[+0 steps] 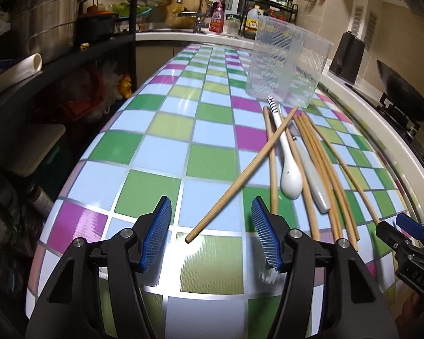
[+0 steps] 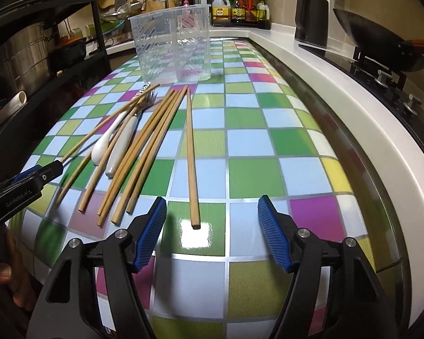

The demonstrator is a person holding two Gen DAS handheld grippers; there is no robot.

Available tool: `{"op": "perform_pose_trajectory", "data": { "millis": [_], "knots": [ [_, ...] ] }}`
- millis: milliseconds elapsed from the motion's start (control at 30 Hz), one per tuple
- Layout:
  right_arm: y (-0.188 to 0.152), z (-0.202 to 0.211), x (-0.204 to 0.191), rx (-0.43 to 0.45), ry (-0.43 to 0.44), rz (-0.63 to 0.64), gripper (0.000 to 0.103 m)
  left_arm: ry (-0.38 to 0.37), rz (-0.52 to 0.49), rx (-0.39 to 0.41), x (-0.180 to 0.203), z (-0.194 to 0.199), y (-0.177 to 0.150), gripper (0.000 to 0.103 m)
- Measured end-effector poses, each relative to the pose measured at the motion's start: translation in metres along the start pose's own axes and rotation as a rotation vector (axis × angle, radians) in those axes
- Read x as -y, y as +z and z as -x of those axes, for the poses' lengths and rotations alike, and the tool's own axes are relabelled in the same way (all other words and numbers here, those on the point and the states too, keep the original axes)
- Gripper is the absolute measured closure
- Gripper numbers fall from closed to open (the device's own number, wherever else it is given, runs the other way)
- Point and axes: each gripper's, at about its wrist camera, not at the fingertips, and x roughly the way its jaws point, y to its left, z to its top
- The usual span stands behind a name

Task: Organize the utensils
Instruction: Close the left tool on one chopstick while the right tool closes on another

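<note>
1. My left gripper (image 1: 211, 226) is spread wide with nothing between its blue ribbed pads (image 1: 161, 220); my right gripper (image 2: 212, 220) is likewise spread and grasps nothing. Both hover low over the glossy table with its checkered cloth of blue, green, magenta and yellow squares (image 2: 251, 175).

2. Nothing looks sorted yet, as I judge it. The clear plastic two-compartment utensil holder (image 2: 172, 45) stands far ahead of both grippers, and through its walls I can make out no utensil inside.

3. The bundle of long wooden chopsticks (image 2: 144, 152) lies loose on the cloth, ahead and to the left of my right gripper and ahead and to the right of my left one.

4. One single wooden chopstick (image 2: 191, 152) lies apart from the bundle, its near end just ahead of my right gripper, between the lines of the two fingers.

5. Another crossed wooden chopstick (image 1: 240, 173) slants over the pile, its near end just ahead of my left gripper's opening.

6. The white ceramic spoon with a striped handle (image 1: 288, 166) and a white-handled metal fork (image 2: 127, 138) lie among the chopsticks, touching them.

7. So every piece is left: chopsticks, spoon and fork all need lifting into the holder, likely chopsticks in one compartment and cutlery in the other.
</note>
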Motion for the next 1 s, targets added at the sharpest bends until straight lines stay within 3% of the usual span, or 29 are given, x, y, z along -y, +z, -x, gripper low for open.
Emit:
{"op": "perform_pose_trajectory", "data": {
  "millis": [100,167,233,333,433,533,667,700,767,800,1000],
  "knots": [
    [-0.003,-0.005,-0.002,-0.018,-0.003,0.01,0.048,0.004,-0.015,-0.002,0.001,0.001,-0.001,0.055],
    [-0.003,-0.003,-0.004,-0.01,-0.006,0.02,0.06,0.017,-0.028,-0.002,0.001,0.001,-0.002,0.072],
    [-0.003,-0.002,-0.005,-0.011,0.005,0.028,0.069,0.002,-0.036,-0.008,0.003,0.005,-0.005,0.08],
    [-0.003,-0.001,-0.006,-0.015,0.014,0.03,0.074,-0.048,-0.053,-0.018,0.008,0.011,-0.009,0.08],
    [-0.002,-0.001,-0.005,-0.017,0.008,0.024,0.072,-0.017,-0.045,0.027,0.004,0.016,-0.004,0.079],
    [-0.002,-0.002,-0.003,-0.02,0.006,0.012,0.071,-0.026,-0.016,-0.014,-0.001,0.007,-0.005,0.075],
    [-0.002,-0.002,-0.004,-0.019,0.001,0.02,0.074,-0.041,-0.061,-0.01,0.008,0.008,-0.009,0.075],
    [-0.003,-0.002,-0.005,-0.018,0.005,0.022,0.078,-0.043,-0.074,-0.01,0.011,0.009,-0.01,0.077],
    [-0.003,-0.002,-0.006,-0.017,0.009,0.029,0.092,-0.054,-0.092,-0.016,0.014,0.009,-0.011,0.095],
    [-0.003,-0.001,-0.006,-0.017,0.007,0.028,0.095,-0.053,-0.092,-0.013,0.014,0.01,-0.011,0.096],
    [-0.004,-0.001,-0.003,-0.013,-0.019,0.013,0.093,-0.036,-0.074,-0.003,0.012,0.012,-0.015,0.098]
  ]
}}
